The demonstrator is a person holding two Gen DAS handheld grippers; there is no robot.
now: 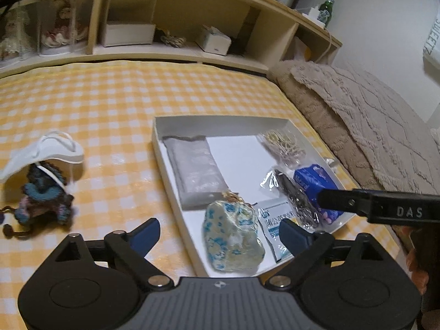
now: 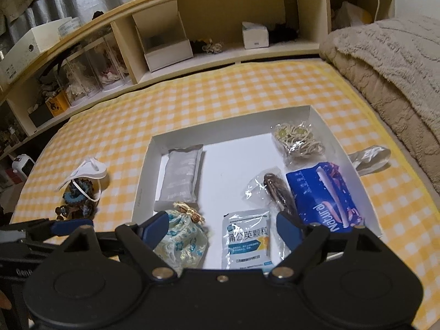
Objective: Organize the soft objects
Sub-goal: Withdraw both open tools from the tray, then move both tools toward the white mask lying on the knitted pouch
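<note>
A white tray [image 1: 165,159] [image 2: 143,176] lies on the yellow checked bed cover. In it are a grey pack [image 1: 194,170] [image 2: 183,176], a blue-flowered pouch [image 1: 232,239] [image 2: 183,243], a white sachet [image 1: 272,222] [image 2: 246,238], a dark item in clear wrap [image 1: 295,198] [image 2: 275,191], a blue tissue pack [image 1: 310,184] [image 2: 324,196] and a bag of beige cords [image 1: 283,143] [image 2: 298,137]. Left of the tray a white face mask [image 1: 46,151] [image 2: 85,172] rests on a blue crocheted toy [image 1: 44,192] [image 2: 77,198]. My left gripper [image 1: 220,231] is open above the pouch. My right gripper [image 2: 222,225] is open above the tray's near edge.
A wooden headboard shelf [image 1: 176,49] [image 2: 220,52] with boxes and dolls runs along the back. A beige fluffy blanket [image 1: 357,115] [image 2: 390,68] lies to the right. A clear bag [image 2: 371,156] lies beside the tray's right wall.
</note>
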